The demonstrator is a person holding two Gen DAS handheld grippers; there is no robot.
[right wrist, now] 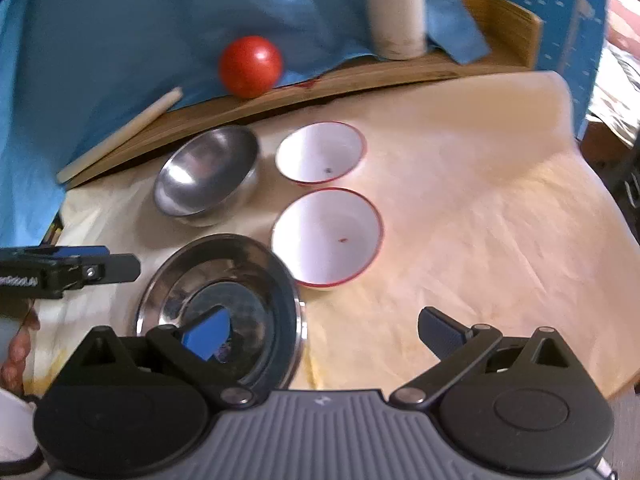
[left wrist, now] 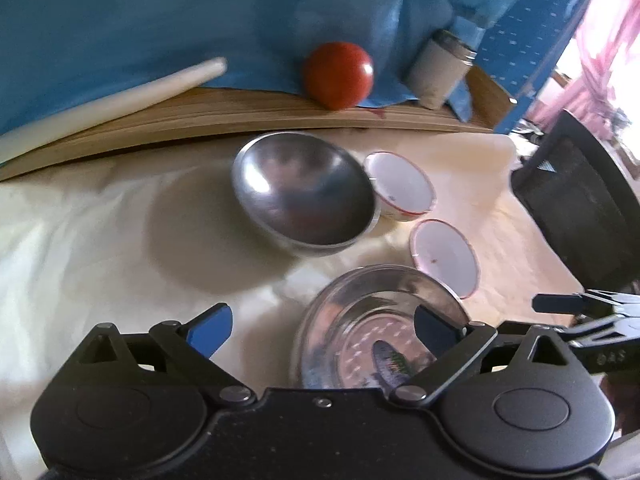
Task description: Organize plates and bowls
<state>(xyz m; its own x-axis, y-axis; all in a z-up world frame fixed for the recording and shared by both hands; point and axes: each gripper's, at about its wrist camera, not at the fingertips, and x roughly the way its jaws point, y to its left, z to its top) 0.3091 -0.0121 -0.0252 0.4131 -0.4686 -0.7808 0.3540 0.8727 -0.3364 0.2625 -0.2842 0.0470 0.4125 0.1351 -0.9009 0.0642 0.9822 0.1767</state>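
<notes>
Both tools spread wide and empty; left gripper (left wrist: 322, 330) with its jaws apart, nothing between the pads, hanging over the near edge of the steel plate (right wrist: 218, 304); right gripper (right wrist: 328, 334) likewise gaping and holding nothing, above bare cream cloth (right wrist: 480, 220) just right of that plate.

Taking the steel plate as landmark: steel bowl (right wrist: 208, 176) just beyond it, towards the wooden ledge (right wrist: 360, 76); nearer white bowl (right wrist: 326, 238) hard against the plate's right rim, touching or nearly so, hard to tell which; farther white bowl (right wrist: 320, 152) beyond that, right of the steel bowl; all four upright, mouths up, none stacked.

On the ledge behind the plate, a red ball (right wrist: 250, 66), a pale canister (right wrist: 396, 16) and a pale rod (right wrist: 120, 136) lying slantwise; no part of the job, by the look of it.

Deciding relation, as a judgement: plate straight under and ahead of the left gripper, with that tool's right-hand finger (left wrist: 434, 324) showing over the plate's dish and its left-hand finger off to the side over cloth; so plate better placed for the left hand; two white bowls ahead and slightly left of the right gripper, nearer one closest, so better for the right hand. Round things, no long axis; rim pinch from above likely needed; sorting scarcely begun.
</notes>
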